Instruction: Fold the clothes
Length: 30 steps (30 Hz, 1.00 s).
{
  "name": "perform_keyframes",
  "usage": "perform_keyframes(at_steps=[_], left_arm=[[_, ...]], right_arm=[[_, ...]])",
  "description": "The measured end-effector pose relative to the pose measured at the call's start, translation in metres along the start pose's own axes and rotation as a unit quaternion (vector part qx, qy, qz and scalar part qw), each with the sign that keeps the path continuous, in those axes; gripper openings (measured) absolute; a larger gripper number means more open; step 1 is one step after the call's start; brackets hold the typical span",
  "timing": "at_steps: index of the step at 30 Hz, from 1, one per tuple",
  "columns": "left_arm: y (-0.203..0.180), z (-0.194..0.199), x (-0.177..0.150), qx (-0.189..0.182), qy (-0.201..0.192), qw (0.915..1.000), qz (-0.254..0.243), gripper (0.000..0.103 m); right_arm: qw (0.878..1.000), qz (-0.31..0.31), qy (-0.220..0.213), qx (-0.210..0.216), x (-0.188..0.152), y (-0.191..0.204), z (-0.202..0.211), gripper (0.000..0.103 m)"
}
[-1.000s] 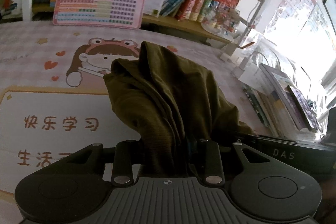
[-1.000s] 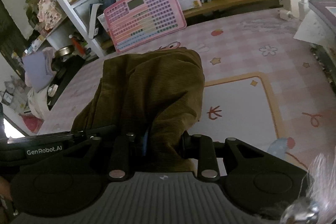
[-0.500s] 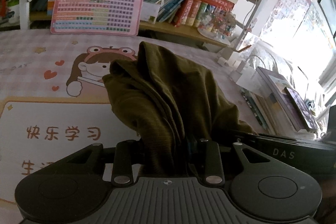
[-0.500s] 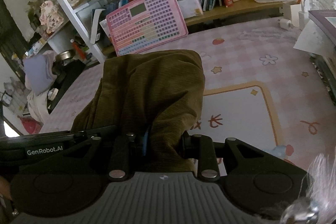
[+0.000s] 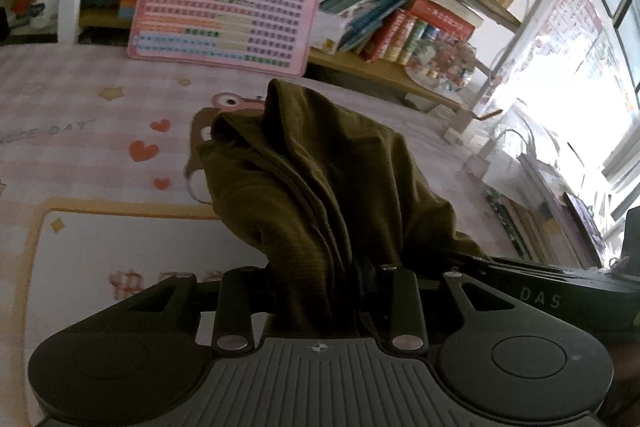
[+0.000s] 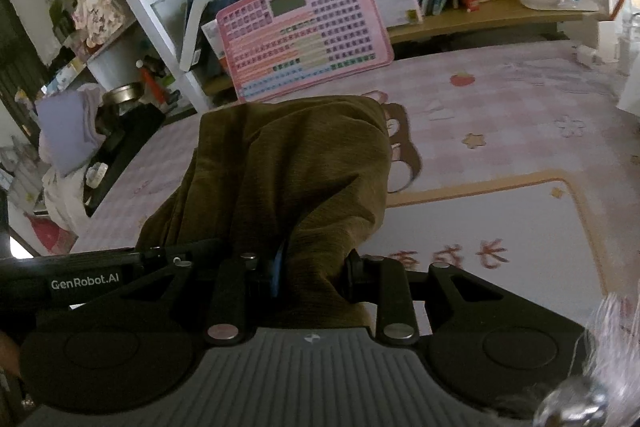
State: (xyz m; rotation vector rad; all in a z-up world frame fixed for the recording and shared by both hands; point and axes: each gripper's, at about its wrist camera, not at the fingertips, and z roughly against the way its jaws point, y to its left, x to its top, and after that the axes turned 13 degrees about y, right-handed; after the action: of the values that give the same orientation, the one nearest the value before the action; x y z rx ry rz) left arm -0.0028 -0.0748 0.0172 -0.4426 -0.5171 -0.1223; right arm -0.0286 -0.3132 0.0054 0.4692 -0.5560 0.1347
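Observation:
An olive-brown ribbed garment (image 5: 308, 183) hangs bunched over my left gripper (image 5: 320, 283), which is shut on a thick fold of it; the cloth hides the fingertips. The same garment (image 6: 288, 179) drapes over my right gripper (image 6: 312, 275), also shut on a fold, with its tips buried in the fabric. Both grippers hold the cloth up above the pink cartoon table mat (image 5: 80, 131), side by side; the other gripper's black body shows at the edge of each view.
A pink toy keyboard tablet (image 5: 224, 7) leans against a bookshelf (image 5: 400, 27) at the back of the table (image 6: 520, 99). Books and papers (image 5: 560, 211) are stacked by the bright window on the right. A shelf with bags and clutter (image 6: 80, 115) stands to the left.
Both grippers have carried the garment forward across the table toward the bookshelf; the tablet and shelf look nearer. Their grip on the cloth is unchanged.

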Motion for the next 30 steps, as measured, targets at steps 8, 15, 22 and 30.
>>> perform_keyframes(at_steps=[8, 15, 22, 30], left_arm=[[0.063, 0.0, 0.031, -0.023, 0.0, 0.9993, 0.029, 0.031], [0.106, -0.007, 0.081, -0.024, -0.023, 0.999, 0.029, 0.031], [0.143, -0.024, 0.131, -0.026, -0.038, 0.9985, 0.031, 0.031], [0.175, -0.048, 0.166, -0.03, -0.049, 0.9973, 0.047, 0.031]], right_arm=[[1.0, 0.01, 0.018, -0.004, 0.036, 0.035, -0.043, 0.025], [0.999, 0.035, 0.008, -0.02, 0.087, 0.062, -0.083, 0.025], [0.998, 0.049, -0.011, -0.033, 0.139, 0.077, -0.125, 0.025], [0.997, 0.061, -0.018, -0.044, 0.185, 0.08, -0.166, 0.025]])
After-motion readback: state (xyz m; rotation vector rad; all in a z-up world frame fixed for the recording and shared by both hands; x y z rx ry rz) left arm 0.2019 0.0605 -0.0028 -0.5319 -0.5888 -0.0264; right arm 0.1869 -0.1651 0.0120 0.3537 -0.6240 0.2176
